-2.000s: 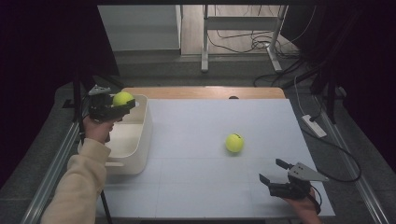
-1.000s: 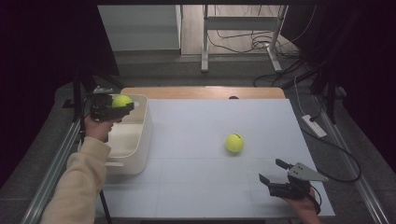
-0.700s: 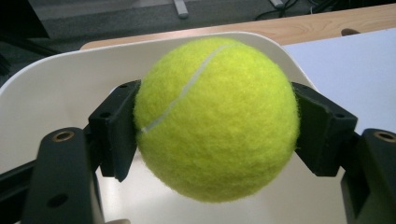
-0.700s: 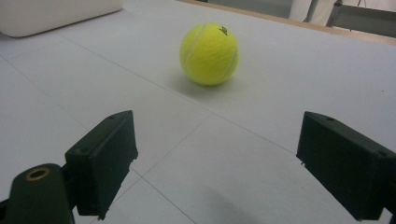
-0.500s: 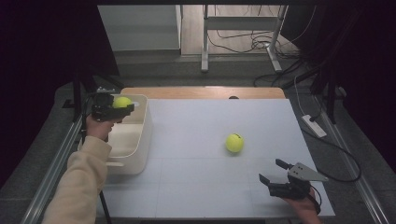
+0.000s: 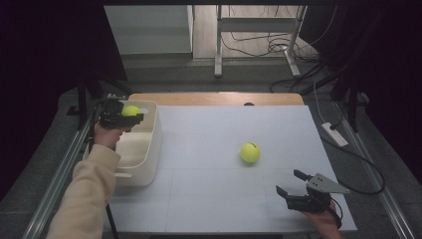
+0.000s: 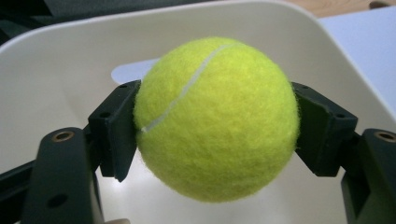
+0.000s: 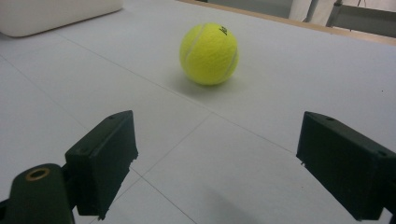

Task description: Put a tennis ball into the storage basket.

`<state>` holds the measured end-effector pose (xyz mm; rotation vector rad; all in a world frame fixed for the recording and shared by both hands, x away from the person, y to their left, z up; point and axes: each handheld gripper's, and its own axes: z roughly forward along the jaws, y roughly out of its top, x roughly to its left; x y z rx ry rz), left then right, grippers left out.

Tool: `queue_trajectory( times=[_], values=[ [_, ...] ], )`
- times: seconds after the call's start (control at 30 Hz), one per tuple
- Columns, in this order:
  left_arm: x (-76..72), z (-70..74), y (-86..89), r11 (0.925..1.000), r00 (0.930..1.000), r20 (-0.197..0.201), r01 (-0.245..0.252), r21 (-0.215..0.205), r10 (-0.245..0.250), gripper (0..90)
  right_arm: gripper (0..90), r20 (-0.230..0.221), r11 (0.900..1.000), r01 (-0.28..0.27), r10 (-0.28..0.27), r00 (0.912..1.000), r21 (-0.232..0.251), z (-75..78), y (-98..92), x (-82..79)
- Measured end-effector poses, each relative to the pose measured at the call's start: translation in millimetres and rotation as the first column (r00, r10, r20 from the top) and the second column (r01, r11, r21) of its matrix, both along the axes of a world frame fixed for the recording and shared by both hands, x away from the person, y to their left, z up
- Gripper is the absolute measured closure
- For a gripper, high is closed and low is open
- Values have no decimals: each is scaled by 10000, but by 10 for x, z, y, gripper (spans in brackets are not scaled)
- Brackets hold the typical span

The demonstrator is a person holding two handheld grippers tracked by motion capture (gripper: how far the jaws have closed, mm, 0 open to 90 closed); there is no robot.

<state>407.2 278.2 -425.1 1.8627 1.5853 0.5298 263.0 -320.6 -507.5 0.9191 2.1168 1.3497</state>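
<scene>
My left gripper point(image 6: 130, 115) is shut on a yellow tennis ball point(image 6: 131, 110) and holds it above the back part of a cream bin point(image 6: 151, 149) at the table's left edge. In the left gripper view the held ball point(image 7: 217, 119) sits squeezed between both black pads, with the bin's inside point(image 7: 56, 79) behind it. A second tennis ball point(image 6: 250, 152) lies on the white table, right of centre. My right gripper point(image 6: 290, 182) rests open near the front right corner, a short way in front of that ball point(image 8: 208, 54), with nothing between its pads point(image 8: 109, 156).
The white tabletop point(image 6: 214, 134) has a wooden strip point(image 6: 214, 98) along its far edge. A power strip and cables point(image 6: 334, 134) lie off the right side. Metal rails run beside the left edge point(image 6: 59, 174).
My left gripper with its ball has drifted slightly left and toward the near side over the bin. The right gripper and the loose ball have kept still.
</scene>
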Motion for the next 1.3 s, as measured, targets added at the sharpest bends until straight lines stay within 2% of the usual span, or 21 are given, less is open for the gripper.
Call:
queue_trajectory(
  times=[0.13, 0.23, 0.73, 0.9, 0.97, 1.07, 1.3],
  values=[
    [17, -21, -4, 9997, 9999, -151, 31, 225, -27, 259, 118, -5, 10000, 19, -19, 10000, -36, 0, 0, 1],
    [29, -40, -8, 9997, 9997, -248, -79, 241, 85, 259, 118, -7, 10000, 22, -22, 10000, -46, 0, 1, 1],
    [24, -30, 0, 9988, 9996, -172, -218, 430, 226, 254, 118, -19, 10000, 18, -18, 10000, -52, -3, 2, 2],
    [5, 7, -3, 9963, 9974, 198, -707, 490, 698, 178, 118, -19, 10000, 11, -11, 10000, -36, -1, 1, 1],
    [-10, 37, -7, 9961, 9964, 347, -790, 394, 776, 172, 118, -15, 10000, 9, -10, 10000, -38, -1, 1, 0],
    [-23, 53, -16, 9969, 9970, 368, -689, 371, 675, 150, 118, 0, 10000, -25, 25, 10000, -16, -1, 4, -2],
    [-79, 93, -76, 9999, 9989, 466, 107, -43, -105, 100, 118, -1, 10000, -12, 12, 10000, -10, 0, 0, -3]
  ],
)
